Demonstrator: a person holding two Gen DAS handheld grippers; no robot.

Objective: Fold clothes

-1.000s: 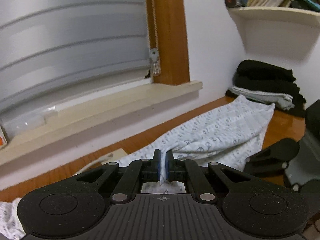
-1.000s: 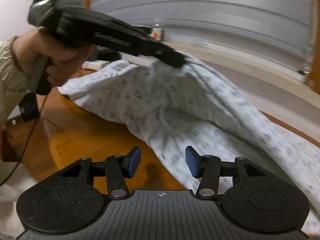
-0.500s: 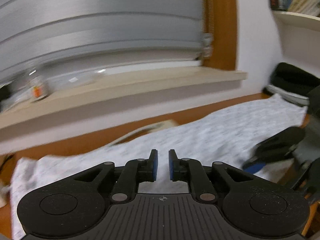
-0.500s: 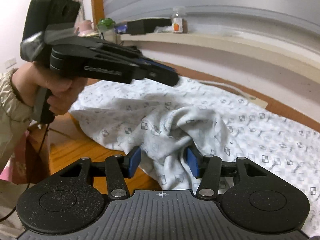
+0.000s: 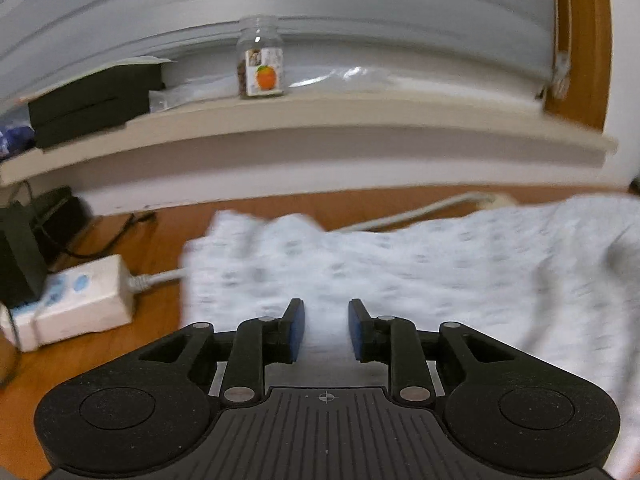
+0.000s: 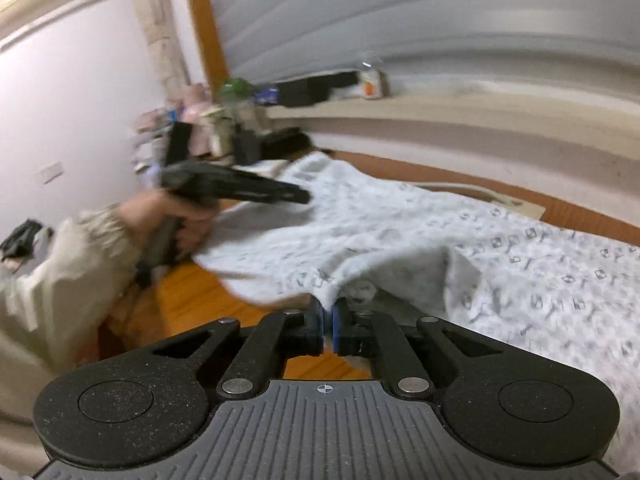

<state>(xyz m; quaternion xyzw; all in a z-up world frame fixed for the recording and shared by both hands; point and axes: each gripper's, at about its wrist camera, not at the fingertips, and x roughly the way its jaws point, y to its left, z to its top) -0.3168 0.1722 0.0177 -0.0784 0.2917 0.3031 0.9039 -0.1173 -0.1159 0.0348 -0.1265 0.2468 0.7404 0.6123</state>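
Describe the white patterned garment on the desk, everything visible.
The garment is soft white knit-looking fabric with a small grey print, spread rumpled along the wooden desk below the window sill. The right gripper, whose jaws have just been closing, is shut on a bunched fold at its near edge, lifting a ridge. The left gripper, jaws just opening, hangs open over the far end; contact there is unclear. A white cable runs under its far edge.

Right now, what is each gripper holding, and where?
Right gripper is shut on a bunched fold at the near edge of the garment. Left gripper is open above the garment, holding nothing.
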